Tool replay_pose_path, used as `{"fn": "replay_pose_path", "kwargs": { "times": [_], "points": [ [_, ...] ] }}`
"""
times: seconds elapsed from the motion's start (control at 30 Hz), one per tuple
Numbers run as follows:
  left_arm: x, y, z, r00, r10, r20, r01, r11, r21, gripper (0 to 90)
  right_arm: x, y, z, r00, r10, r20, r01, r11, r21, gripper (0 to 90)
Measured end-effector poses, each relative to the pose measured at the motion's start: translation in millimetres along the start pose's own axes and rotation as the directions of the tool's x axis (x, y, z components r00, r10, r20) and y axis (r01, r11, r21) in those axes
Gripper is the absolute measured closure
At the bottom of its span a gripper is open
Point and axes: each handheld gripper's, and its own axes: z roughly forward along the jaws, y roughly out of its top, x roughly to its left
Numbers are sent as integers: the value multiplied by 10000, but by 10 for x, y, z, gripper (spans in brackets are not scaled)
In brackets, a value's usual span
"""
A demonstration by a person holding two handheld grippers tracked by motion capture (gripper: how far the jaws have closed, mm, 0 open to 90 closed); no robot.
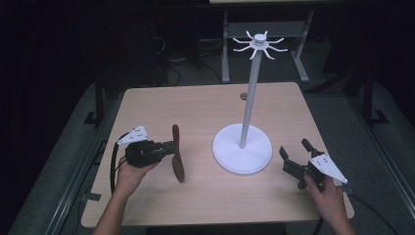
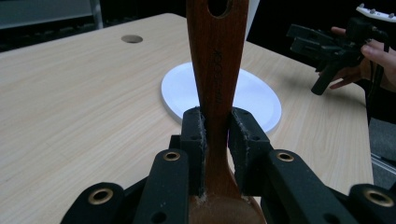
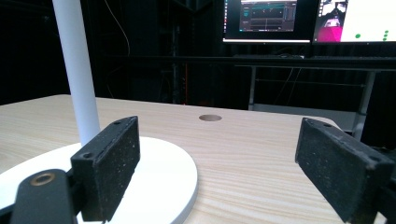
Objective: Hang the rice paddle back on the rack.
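A dark brown wooden spoon (image 1: 177,154) is clamped in my left gripper (image 1: 172,148) at the left of the table; the jaws are shut on its neck just above the bowl. In the left gripper view the spoon (image 2: 217,60) rises between the black pads (image 2: 194,135), its handle hole near the top edge. A white stand (image 1: 242,147) with a round base, a tall pole and hooked arms at the top (image 1: 259,45) stands mid-table. My right gripper (image 1: 295,153) is open at the table's right edge, beside the base. Its pads (image 3: 109,163) stand wide apart, with the stand's pole (image 3: 77,70) at left.
The light wooden table (image 1: 205,112) has a cable hole (image 1: 243,96) near its far edge. Dark floor, cables and a metal frame (image 1: 225,44) lie beyond. Lit monitors (image 3: 266,21) sit behind the table in the right gripper view.
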Motion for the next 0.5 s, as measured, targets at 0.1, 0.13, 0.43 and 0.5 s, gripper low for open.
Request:
{"fn": "replay_pose_path", "kwargs": {
  "times": [0.1, 0.13, 0.43, 0.5],
  "points": [
    [8, 1, -14, 10000, 20, 3, -20, 9999, -111, 764, 0, 0, 0, 10000, 14, 1, -14, 10000, -2, 135],
    [8, 1, -14, 10000, 20, 3, -20, 9999, -111, 764, 0, 0, 0, 10000, 14, 1, -14, 10000, -2, 135],
    [17, 50, -33, 10000, 93, -16, -94, 9988, -485, 764, 0, 0, 0, 10000, 21, 1, -21, 10000, -2, 135],
    [19, 69, -38, 9999, 108, -26, -110, 9985, -537, 764, 0, 0, 0, 10000, 19, 2, -19, 10000, -1, 135]
  ]
}}
